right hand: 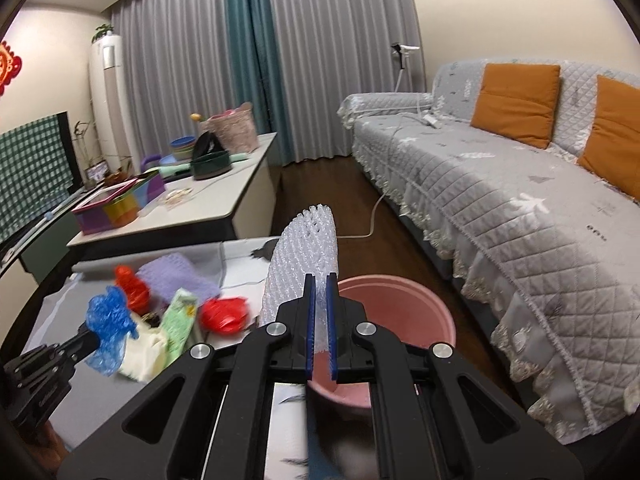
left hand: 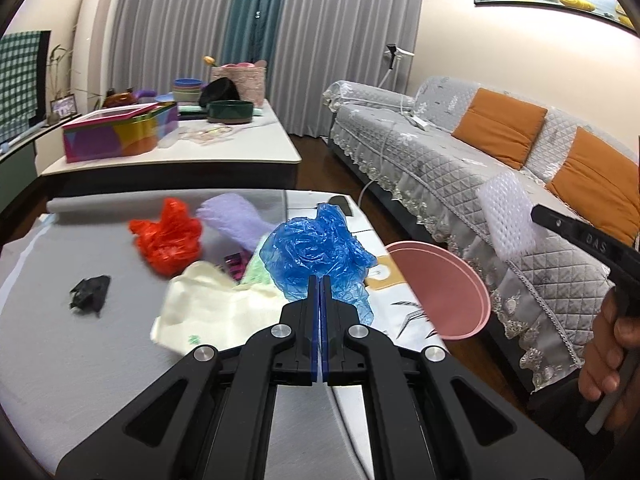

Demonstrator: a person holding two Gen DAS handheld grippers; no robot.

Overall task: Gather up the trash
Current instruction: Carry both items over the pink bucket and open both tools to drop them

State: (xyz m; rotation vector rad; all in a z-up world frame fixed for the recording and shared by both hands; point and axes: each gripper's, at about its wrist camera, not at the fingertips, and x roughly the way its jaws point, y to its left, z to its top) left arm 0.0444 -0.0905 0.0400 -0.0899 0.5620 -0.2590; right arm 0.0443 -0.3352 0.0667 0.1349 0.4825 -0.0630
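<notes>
The left gripper (left hand: pixel 320 280) has its jaws pressed together on a crumpled blue plastic bag (left hand: pixel 316 246), lifted just above the near part of the grey table (left hand: pixel 60 340). The right gripper (right hand: pixel 320 280) has its jaws nearly together, clamping a piece of white foam netting (right hand: pixel 302 248) that stands up over the pink bin (right hand: pixel 400 312), which sits on the floor at the table's right edge.

Just beyond the left gripper lies a cream bag (left hand: pixel 208 308), with a pale green packet (right hand: pixel 180 320) beside it. To the left a small black scrap (left hand: pixel 90 292) lies apart from the rest. Farther back sit a red plastic bag (left hand: pixel 168 236) and a purple cloth (left hand: pixel 236 216). A grey sofa (right hand: pixel 500 208) with orange cushions (right hand: pixel 516 100) runs along the right, and a far table (left hand: pixel 248 148) holds a colourful tin (left hand: pixel 120 132).
</notes>
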